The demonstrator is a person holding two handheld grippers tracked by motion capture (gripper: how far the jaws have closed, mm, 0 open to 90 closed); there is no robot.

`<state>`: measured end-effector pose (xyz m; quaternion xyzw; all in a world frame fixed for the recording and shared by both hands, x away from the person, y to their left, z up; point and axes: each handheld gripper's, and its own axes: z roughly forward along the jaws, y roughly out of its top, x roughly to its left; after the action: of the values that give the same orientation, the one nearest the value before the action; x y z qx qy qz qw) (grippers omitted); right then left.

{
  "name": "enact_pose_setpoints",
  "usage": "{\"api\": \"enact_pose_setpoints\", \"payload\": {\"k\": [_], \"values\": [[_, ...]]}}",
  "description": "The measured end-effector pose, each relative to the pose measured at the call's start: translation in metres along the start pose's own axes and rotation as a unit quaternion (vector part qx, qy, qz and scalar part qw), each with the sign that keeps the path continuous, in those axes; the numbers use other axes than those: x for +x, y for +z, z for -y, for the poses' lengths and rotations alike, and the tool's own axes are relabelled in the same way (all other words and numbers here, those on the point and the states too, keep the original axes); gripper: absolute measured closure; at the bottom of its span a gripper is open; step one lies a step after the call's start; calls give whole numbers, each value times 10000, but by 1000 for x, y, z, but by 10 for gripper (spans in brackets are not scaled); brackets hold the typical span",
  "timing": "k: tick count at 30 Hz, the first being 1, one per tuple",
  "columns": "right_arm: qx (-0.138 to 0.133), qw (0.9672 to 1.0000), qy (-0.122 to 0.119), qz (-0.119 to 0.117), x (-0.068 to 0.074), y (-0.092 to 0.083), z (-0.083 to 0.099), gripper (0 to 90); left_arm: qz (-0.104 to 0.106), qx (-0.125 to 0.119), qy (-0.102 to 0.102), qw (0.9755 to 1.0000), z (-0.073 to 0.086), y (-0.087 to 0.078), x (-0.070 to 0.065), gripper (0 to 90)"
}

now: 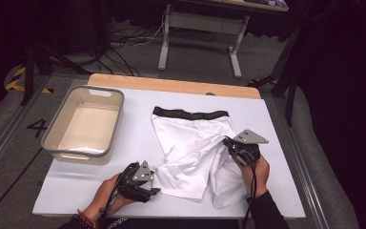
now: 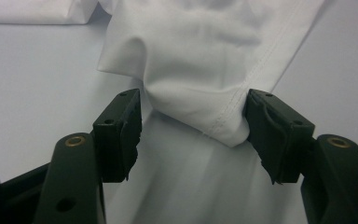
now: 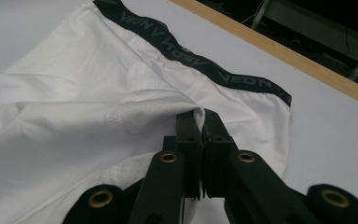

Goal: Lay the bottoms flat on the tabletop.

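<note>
At about nine o'clock on the white counter (image 1: 138,143) sits a beige bin (image 1: 84,125) with a grey rim, its long axis running from the near edge toward the far edge. At about seven o'clock the left gripper (image 1: 153,183) lies low over the counter, held by the person's left hand (image 1: 107,191), and points toward three o'clock at the hem of the nearer leg of the white shorts (image 1: 190,148). In the left gripper view its jaws stand spread, and a bunched corner of the hem (image 2: 214,116) sits between them; the cloth seems to brush the right pad, but the pads do not press on it. The shorts lie flat at the centre of the counter, their long axis running from twelve to six o'clock: the black waistband (image 1: 189,113) points to twelve o'clock, toward the wooden far edge (image 1: 171,86), and the two legs point to six o'clock, toward the person. The cloth is rumpled, with a ridge rising toward four o'clock. There the right gripper (image 1: 228,143), held in the right hand (image 1: 255,171), points toward ten o'clock. In the right gripper view its jaws are pressed together, pinching a fold of the white cloth (image 3: 199,115) just below the waistband (image 3: 191,56), and the fabric is drawn up into a ridge at the pinch.
</note>
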<state>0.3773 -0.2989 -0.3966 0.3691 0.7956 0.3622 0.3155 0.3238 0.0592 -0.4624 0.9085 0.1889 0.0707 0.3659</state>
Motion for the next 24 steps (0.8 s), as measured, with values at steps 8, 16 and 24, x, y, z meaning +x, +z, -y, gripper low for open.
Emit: {"api": "enact_pose_setpoints", "payload": {"k": [8,16,24], "values": [[-101,9999,-25,-12,3,-4,-2,875,-75,54,154,9998,-5,-2,-2,841],[-129,9999,-53,-47,4,-7,-3,875,-359,-501,378,9974,-8,-47,-10,857],[-173,9998,-5,1,2,-13,-2,875,-211,-919,892,9915,-18,-75,-46,854]]}}
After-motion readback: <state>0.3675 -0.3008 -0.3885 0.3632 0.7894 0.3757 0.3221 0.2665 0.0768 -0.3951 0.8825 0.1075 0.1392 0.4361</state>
